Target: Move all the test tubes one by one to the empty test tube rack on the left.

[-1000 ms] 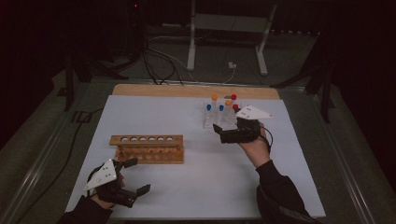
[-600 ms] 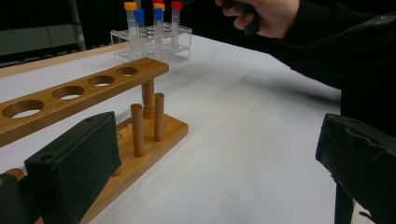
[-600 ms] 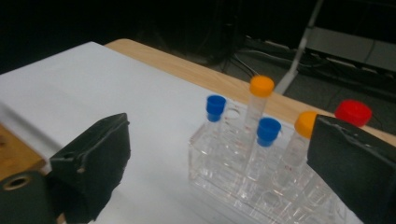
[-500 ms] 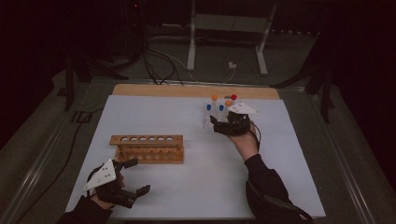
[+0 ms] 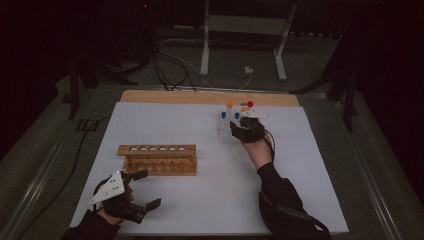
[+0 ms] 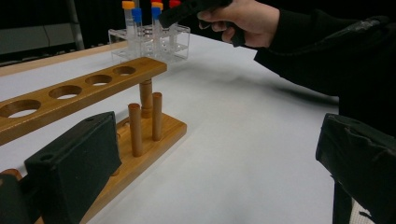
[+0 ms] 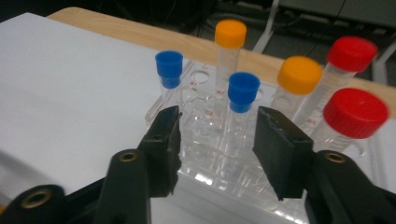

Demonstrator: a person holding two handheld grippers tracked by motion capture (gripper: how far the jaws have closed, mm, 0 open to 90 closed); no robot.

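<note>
High view: a white table top (image 5: pixel 210 165) with a wooden far edge stands in a dark room, cables on the floor behind. One wooden rack (image 5: pixel 157 159) lies just ahead of the left gripper (image 5: pixel 142 192), whose jaws gape, empty. One clear rack (image 5: pixel 225 127) touches the right gripper (image 5: pixel 235 131).

Left gripper view: four empty holes show along the wooden rack's top bar.

Right gripper view: six capped tubes, two blue, two orange, two red. The right gripper's jaws have just been closing around a blue-capped tube (image 7: pixel 239 114) between them, pads not yet pressing.

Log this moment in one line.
right gripper: closing around blue tube, not gripped | left gripper: open, idle by wooden rack
</note>
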